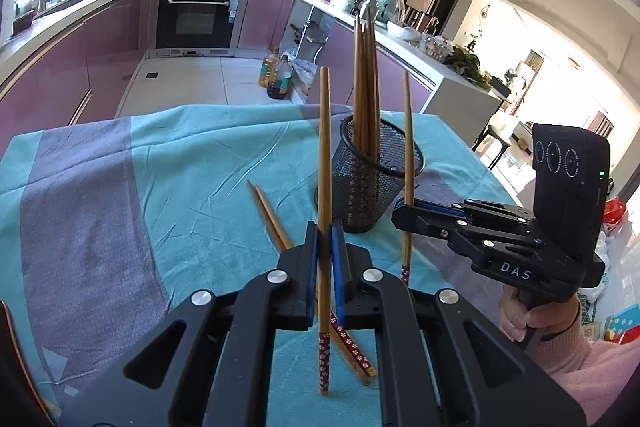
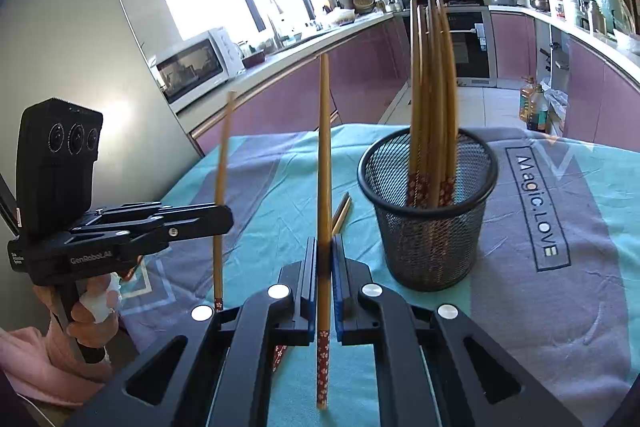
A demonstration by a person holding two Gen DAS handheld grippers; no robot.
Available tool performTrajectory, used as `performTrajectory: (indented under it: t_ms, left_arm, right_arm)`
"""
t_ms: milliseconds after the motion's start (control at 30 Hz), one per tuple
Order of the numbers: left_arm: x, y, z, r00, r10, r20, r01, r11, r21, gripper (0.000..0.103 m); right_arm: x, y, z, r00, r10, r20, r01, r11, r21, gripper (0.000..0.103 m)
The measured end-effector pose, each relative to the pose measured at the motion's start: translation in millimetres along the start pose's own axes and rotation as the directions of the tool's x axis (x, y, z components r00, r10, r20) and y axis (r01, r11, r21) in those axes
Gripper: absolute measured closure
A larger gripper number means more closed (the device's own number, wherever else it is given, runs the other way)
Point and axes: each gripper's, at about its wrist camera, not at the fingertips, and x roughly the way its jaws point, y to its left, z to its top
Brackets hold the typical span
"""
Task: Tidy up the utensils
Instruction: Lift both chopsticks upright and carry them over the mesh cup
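The left gripper (image 1: 324, 239) clamps 1 upright chopstick (image 1: 325, 163); the right gripper (image 2: 324, 255) clamps another chopstick (image 2: 324, 155) the same way. Both hover over the teal tablecloth (image 1: 180, 163), near the black mesh cup (image 2: 428, 211) holding several chopsticks. 2 loose chopsticks (image 1: 268, 215) lie beside it.

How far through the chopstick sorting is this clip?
Partway. Several chopsticks already stand in the mesh cup. Each claw, left claw and right claw, grips one upright chopstick, not yet over the cup. A loose pair lies on the cloth.
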Motion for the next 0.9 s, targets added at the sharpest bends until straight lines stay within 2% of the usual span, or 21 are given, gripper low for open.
performTrajectory:
  t_ms: [467, 900]
  left_arm:
    - [-30.2, -15.5, 19.5, 0.996, -0.06, 0.062, 0.059, 0.998, 0.02, 0.096]
    - [-27.5, -32.4, 37.0, 0.992, -0.076, 0.099, 0.07, 0.995, 0.065, 0.096]
  right_arm:
    - [-19.3, -4.4, 14.5, 0.997, -0.003, 0.073, 0.002, 1.0, 0.011, 0.097]
    - [-34.4, -5.5, 26.9, 0.992, -0.015, 0.124, 0.015, 1.0, 0.001, 0.097]
